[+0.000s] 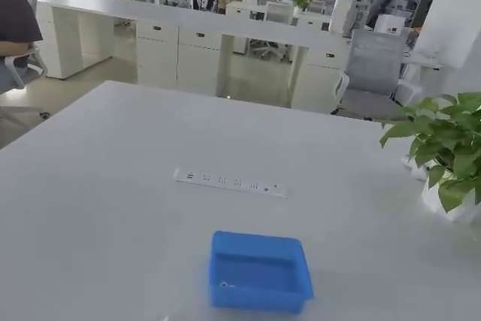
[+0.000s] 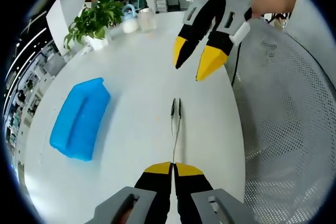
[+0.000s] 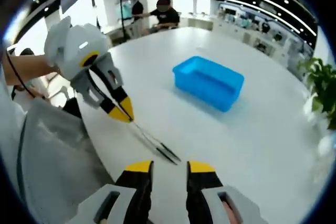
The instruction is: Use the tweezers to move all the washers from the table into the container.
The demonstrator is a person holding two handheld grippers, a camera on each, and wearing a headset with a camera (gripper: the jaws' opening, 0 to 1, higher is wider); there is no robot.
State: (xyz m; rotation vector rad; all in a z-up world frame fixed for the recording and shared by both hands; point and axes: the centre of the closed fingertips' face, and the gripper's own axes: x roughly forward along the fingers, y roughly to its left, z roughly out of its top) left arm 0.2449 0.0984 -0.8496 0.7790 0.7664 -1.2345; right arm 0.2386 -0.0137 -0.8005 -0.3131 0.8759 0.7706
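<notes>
The tweezers [image 2: 176, 121] are clamped by their rear end between the closed yellow tips of the left claw [image 2: 173, 168], with the two thin prongs pointed forward and only slightly parted. Whether the prongs rest on the white desk [image 2: 136, 77] or are held just over it cannot be told. The right claw [image 3: 170, 167] is held with its jaws apart and nothing between them; in the left gripper view it is seen just beyond the prong tips. The blue container [image 3: 210, 90] is set further in on the desk, well apart from both claws, and in the head view a small pale ring, possibly a washer [image 1: 223, 285], is made out in its near left corner. No loose washers can be told on the desk surface; they may be too small to be seen or outside the framing. The tweezers are judged to be light, stiff along their length yet springy across the prongs, and of smooth metal that could slip or twist in a hard claw. A hold across the flat of both arms near the middle, where a squeeze closes the tips, is therefore thought best, and the right claw appears placed for that. Washers are expected to be small, flat, hard and slippery, lying flush on the desk, so they are best pinched across the rim or through the hole. A light, steady squeeze is called for, since a washer could easily be flicked away.
</notes>
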